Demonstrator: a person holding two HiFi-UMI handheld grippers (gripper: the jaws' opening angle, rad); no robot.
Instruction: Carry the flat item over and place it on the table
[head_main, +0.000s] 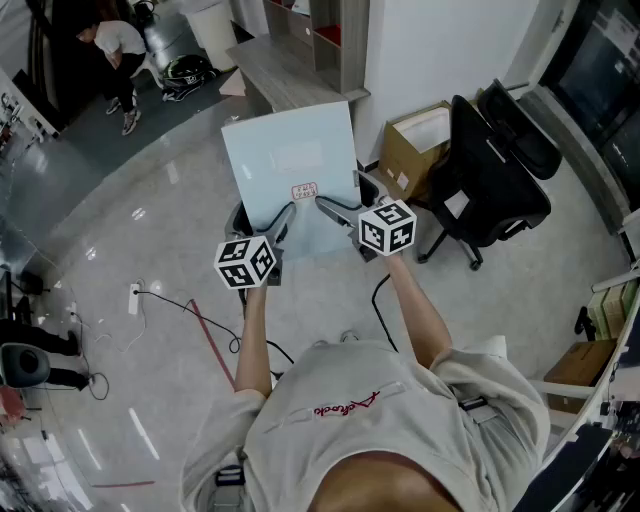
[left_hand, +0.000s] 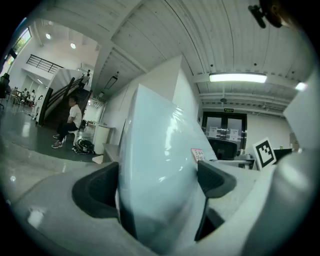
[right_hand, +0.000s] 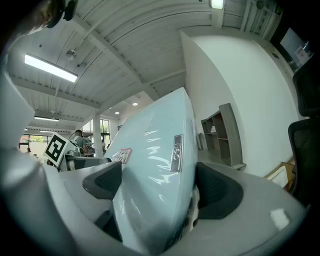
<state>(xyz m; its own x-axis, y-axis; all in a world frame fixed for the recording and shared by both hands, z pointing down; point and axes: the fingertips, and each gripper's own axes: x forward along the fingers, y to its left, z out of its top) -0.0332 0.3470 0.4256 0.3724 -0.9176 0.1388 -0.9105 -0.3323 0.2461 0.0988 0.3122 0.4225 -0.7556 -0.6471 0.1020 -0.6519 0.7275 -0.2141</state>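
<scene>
1. Left gripper (head_main: 281, 221): my near-left unit, jaws spread wide and clamped on the near edge of the flat panel (head_main: 290, 155).
2. Right gripper (head_main: 334, 205): alongside, jaws equally wide, closed over the same edge.
3. Flat panel: pale blue, glossy, held in the air above the grey floor (head_main: 150, 210), tilted away from me; small label (head_main: 304, 191) between the two grips.
4. Black office chair (head_main: 495, 180): right of the panel.
5. Open cardboard box (head_main: 415, 145): just beside the chair.
6. Grey bench top (head_main: 285, 70): beyond the panel.
7. Seated person (head_main: 115, 45): far left.
</scene>
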